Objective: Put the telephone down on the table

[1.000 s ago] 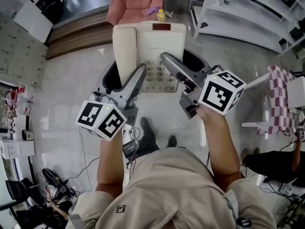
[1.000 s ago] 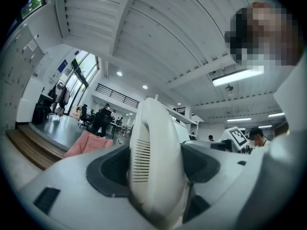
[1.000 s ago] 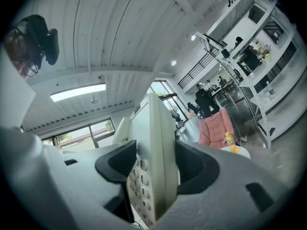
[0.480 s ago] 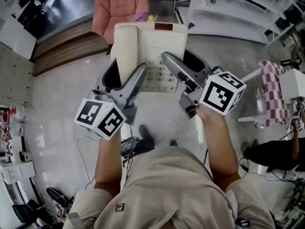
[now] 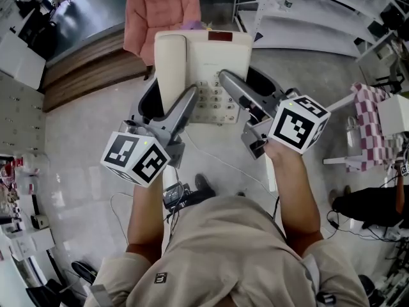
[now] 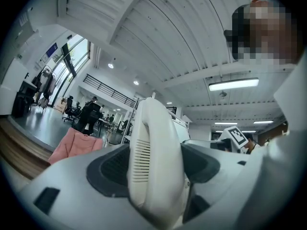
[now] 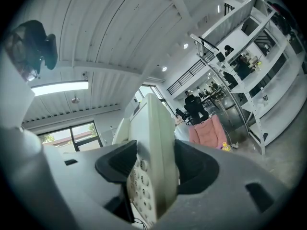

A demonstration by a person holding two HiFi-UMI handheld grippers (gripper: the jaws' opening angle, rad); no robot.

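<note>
A cream desk telephone (image 5: 203, 69) with its handset on the left side and a keypad is held up in the air, carried between both grippers. My left gripper (image 5: 167, 110) is shut on the handset side (image 6: 153, 162). My right gripper (image 5: 246, 101) is shut on the keypad side (image 7: 151, 176). In both gripper views the jaws press against the telephone's two faces. No table top shows under the telephone; only floor lies below it.
A chair draped with a pink jacket (image 5: 160, 11) stands ahead on the floor. White shelving (image 5: 307, 11) runs at the upper right. A checked cloth (image 5: 365, 123) hangs at the right, and cables (image 5: 185, 194) lie by my feet. People stand in the far background.
The view has shifted as I moved over the floor; the pink jacket and shelving have slid in the frame. Both grippers keep the same hold on the telephone.
</note>
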